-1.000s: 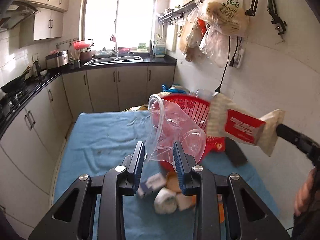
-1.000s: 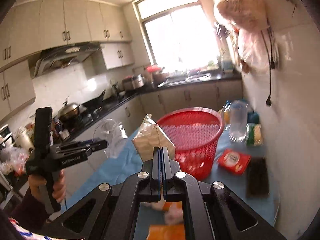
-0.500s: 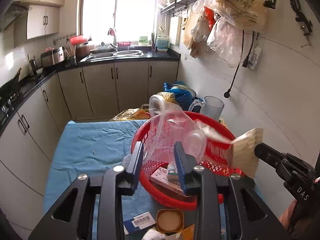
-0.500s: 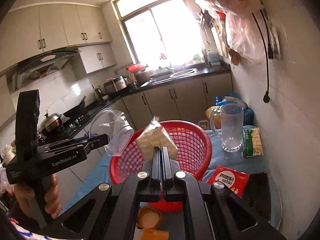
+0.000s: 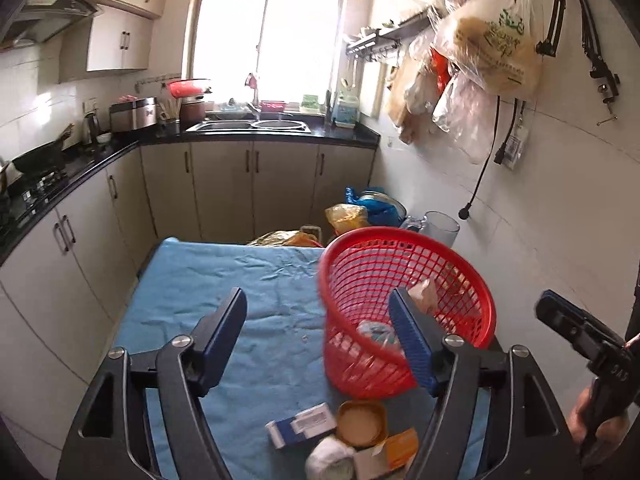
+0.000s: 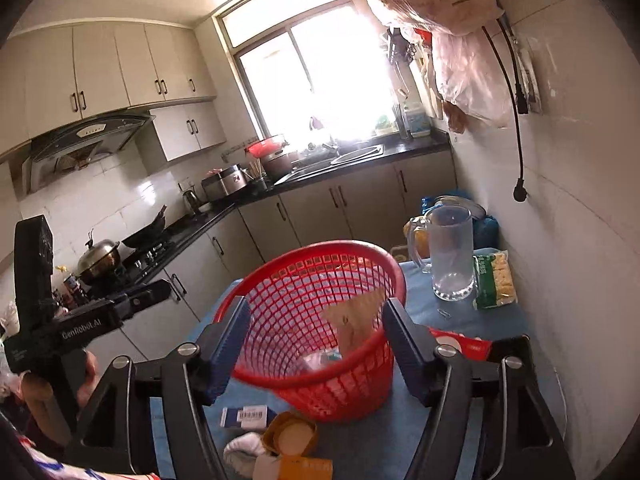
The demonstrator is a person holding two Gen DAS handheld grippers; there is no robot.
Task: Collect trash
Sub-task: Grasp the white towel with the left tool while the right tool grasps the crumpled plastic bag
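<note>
Right wrist view: both grippers, left gripper and right gripper, opening, empty; red basket light, tips if bumped, spilling paper wrapper.

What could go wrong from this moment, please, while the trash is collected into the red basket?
1. The red basket looks tilted and blurred, as if moving; it might tip.
2. The glass mug stands close behind the basket, so a shove could knock it.
3. Both jaws are opening with nothing between them. The remaining trash, the small box, round lid and white wad, lies crowded together, so the left gripper could push one away.
</note>
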